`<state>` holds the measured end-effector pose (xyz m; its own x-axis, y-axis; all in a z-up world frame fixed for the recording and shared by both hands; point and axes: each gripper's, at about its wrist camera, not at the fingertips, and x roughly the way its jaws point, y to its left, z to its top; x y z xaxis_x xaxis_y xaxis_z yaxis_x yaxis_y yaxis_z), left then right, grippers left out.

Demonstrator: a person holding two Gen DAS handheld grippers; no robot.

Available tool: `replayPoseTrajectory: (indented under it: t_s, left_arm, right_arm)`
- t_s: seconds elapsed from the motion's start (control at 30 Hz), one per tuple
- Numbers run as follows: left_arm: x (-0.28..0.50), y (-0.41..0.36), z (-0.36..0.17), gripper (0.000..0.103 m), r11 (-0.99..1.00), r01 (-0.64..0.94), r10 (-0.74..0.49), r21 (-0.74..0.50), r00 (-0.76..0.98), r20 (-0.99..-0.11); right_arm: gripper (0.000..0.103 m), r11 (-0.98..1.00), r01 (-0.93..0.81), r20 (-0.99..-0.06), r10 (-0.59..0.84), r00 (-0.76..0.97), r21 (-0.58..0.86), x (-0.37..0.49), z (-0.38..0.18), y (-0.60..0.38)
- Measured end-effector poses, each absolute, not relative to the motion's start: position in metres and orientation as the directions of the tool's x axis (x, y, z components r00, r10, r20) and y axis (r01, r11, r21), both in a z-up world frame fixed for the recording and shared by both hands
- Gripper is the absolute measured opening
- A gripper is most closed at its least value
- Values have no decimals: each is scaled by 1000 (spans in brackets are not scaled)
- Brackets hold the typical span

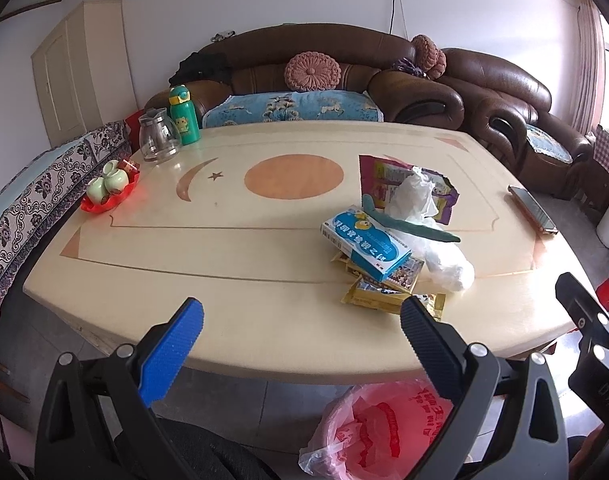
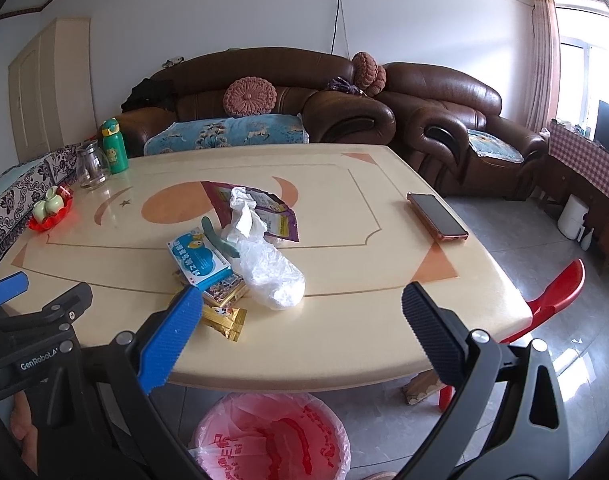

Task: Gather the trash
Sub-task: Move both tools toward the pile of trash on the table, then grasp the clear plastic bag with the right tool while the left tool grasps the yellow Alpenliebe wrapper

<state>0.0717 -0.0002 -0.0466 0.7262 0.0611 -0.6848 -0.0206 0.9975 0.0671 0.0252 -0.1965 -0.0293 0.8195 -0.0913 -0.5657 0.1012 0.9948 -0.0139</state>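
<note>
Right wrist view: both tongs spread, empty — right gripper [image 2: 302, 308] nearest the trash pile [image 2: 240, 256]; next, pinch one piece for the bin [image 2: 270, 436].

On the table [image 2: 344, 320] I count one blue box [image 2: 198, 258], one white plastic bag [image 2: 270, 270], one purple wrapper [image 2: 272, 210] and one dark green strip [image 2: 220, 238] lying across the box. Under the box I see at least two gold packets [image 2: 224, 320]; how many exactly I cannot tell. There is one phone [image 2: 436, 216], one green bottle [image 2: 114, 146], one glass jug [image 2: 91, 166] and one red dish [image 2: 50, 216] with two small green cups [image 1: 110, 182] in it. Below the table stands one bin [image 2: 270, 436] with a pink bag inside. I hold two grippers, one in each hand.
</note>
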Motion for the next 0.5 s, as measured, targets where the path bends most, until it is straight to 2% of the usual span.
replayPoseTrajectory:
  t_s: [0.5]
  left_arm:
    - [102, -7, -70, 96, 997, 15, 41, 71, 687, -726]
  right_arm:
    - [98, 996, 85, -589, -83, 804, -24, 61, -48, -208]
